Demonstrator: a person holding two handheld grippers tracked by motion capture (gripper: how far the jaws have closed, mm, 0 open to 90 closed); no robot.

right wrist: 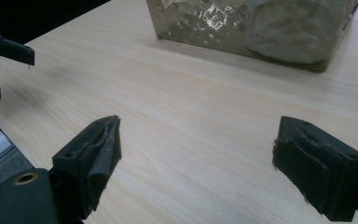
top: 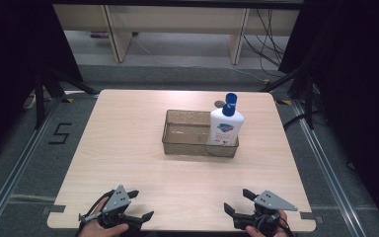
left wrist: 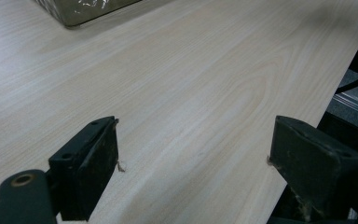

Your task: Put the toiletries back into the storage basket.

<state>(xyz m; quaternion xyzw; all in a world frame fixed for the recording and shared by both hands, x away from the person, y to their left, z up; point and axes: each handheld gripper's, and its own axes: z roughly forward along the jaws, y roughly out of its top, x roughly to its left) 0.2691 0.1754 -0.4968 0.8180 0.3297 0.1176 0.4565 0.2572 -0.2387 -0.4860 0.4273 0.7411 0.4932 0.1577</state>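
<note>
- High view, item 1: left gripper [top: 139, 205], hand-held at the near table edge, jaws spread apart, nothing between them; grey three-cornered plate on top
- High view, item 2: right gripper [top: 238, 201], hand-held at the near edge, well apart from the left one, jaws likewise spread and empty
- High view, item 3: bottle [top: 225, 124], white with blue cap and blue label, standing upright at the right end of the clear bin [top: 177, 146]; its long axis is vertical, and it lies ahead of the right gripper, almost straight forward, and ahead and across to the right of the left gripper; the right gripper is judged the nearer
- High view, item 4: table [top: 128, 148], pale wood; open bare surface between both grippers and the bin, so the forward path looks free; the bin's near wall stands between the jaws and the bottle's lower body, so a grasp probably has to come in above the rim
- Left gripper view: jaws wide apart over bare table; a corner of the bin [left wrist: 81, 11] shows far ahead and to the left; the table's edge falls away close on the right
- Right gripper view: jaws wide apart over bare table; the bin [right wrist: 214, 23] lies ahead, the bottle's white base [right wrist: 284, 37] blurred through its wall, ahead and slightly right; the left gripper [right wrist: 4, 70] shows far off to the left
</note>
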